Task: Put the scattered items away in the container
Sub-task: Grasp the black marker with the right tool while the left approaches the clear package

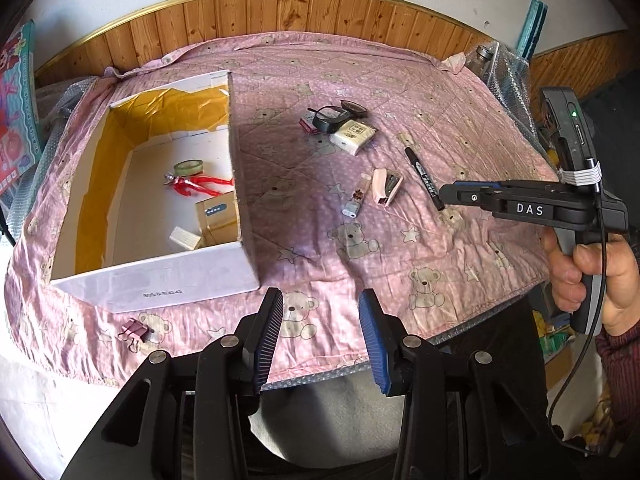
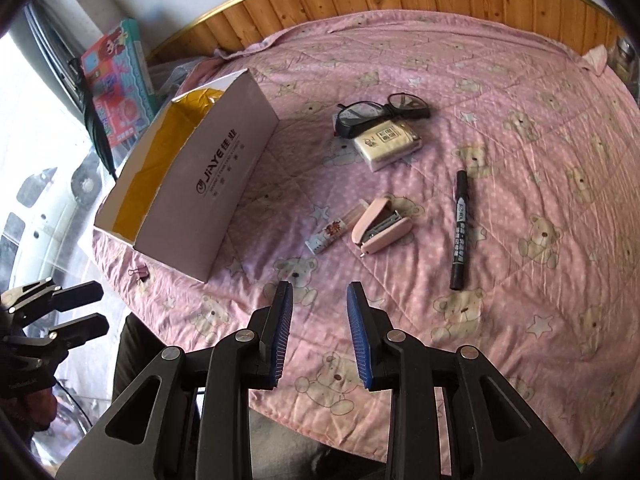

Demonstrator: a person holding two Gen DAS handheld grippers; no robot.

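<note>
Your left gripper (image 1: 320, 320) and right gripper (image 2: 318, 312) both hover with jaws apart, empty. The box (image 2: 224, 184) sits left; stapler (image 2: 380, 228), marker (image 2: 459, 228) and glasses (image 2: 380, 114) lie scattered on the quilt (image 2: 520, 160).

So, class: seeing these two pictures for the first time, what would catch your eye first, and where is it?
Most striking is the white box with its yellow lining at the left of the pink bear-print quilt, a red toy figure lying inside. Next comes the scatter on the quilt right of it: glasses at the back, a pink stapler in the middle, a black marker beside it. Both grippers hang open and empty over the near edge.
</note>
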